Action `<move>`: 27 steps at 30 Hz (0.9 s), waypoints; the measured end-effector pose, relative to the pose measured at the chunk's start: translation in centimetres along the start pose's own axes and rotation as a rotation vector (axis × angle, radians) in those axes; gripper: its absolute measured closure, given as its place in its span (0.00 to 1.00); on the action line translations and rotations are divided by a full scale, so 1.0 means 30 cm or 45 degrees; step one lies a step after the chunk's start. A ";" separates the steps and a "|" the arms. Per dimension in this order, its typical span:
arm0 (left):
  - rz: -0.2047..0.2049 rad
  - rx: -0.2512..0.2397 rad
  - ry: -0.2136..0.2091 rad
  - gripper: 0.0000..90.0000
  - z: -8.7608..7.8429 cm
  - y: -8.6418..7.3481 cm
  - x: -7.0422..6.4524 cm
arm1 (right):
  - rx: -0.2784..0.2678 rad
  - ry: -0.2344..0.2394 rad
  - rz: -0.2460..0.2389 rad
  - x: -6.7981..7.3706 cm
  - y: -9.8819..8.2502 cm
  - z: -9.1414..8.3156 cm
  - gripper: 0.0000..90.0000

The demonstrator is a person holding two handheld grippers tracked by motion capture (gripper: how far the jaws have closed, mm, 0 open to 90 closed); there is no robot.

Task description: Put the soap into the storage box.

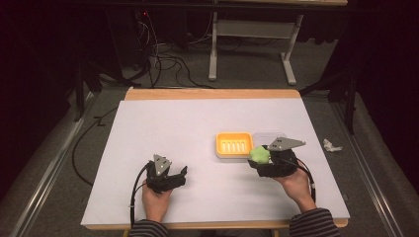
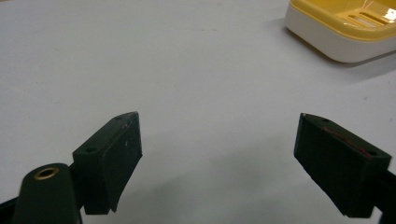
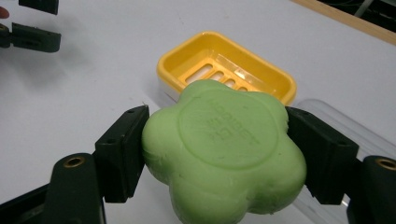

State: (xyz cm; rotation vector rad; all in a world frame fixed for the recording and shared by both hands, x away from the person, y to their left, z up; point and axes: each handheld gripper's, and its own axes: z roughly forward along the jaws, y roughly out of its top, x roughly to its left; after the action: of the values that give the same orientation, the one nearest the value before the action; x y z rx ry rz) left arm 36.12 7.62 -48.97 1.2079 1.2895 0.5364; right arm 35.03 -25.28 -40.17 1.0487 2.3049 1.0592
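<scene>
A green flower-shaped soap (image 3: 224,154) sits clamped between the two black jaws of my right gripper (image 3: 215,154), held above the white table. In the high view the soap (image 1: 259,155) and the right gripper (image 1: 261,157) are just right of a yellow soap dish (image 1: 234,144). That dish (image 3: 224,65) has a slotted insert and lies just beyond the soap. A clear lid (image 1: 269,137) lies beside the dish on its right. My left gripper (image 1: 184,173) rests low at the table's near left, jaws wide apart over bare table (image 2: 219,135), with nothing between them.
The white table top (image 1: 163,143) has a wooden far edge (image 1: 212,94). A crumpled white scrap (image 1: 331,145) lies on the floor to the right. Cables and a table frame (image 1: 252,44) stand on the floor beyond.
</scene>
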 end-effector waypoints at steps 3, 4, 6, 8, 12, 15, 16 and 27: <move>-0.002 0.001 0.000 0.17 -0.001 0.001 0.000 | 0.002 0.007 -0.003 -0.008 0.027 0.015 0.30; -0.004 0.001 -0.001 0.17 -0.001 0.001 0.001 | 0.002 0.010 -0.002 -0.009 0.035 0.021 0.30; -0.004 0.003 -0.002 0.17 -0.001 0.001 0.001 | 0.007 0.010 -0.013 -0.012 0.051 0.032 0.30; -0.004 0.003 -0.002 0.17 -0.001 0.001 0.000 | 0.002 0.009 -0.018 -0.013 0.059 0.038 0.30; 0.003 0.006 0.001 0.17 0.001 0.000 0.000 | 0.004 0.027 -0.012 -0.016 0.089 0.066 0.30; 0.004 0.006 0.002 0.17 0.001 -0.001 0.000 | 0.009 0.025 -0.012 -0.023 0.102 0.083 0.30; 0.004 0.006 0.002 0.17 0.001 -0.001 0.000 | 0.009 0.025 -0.012 -0.023 0.102 0.083 0.30; 0.000 0.008 0.001 0.17 0.002 0.000 0.001 | 0.046 0.016 0.033 -0.059 0.124 0.153 0.30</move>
State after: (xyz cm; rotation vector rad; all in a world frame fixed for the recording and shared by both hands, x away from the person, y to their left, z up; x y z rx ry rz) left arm 36.17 7.62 -48.99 1.2132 1.2927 0.5327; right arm 40.68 -22.84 -40.16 1.0911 2.3345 1.0402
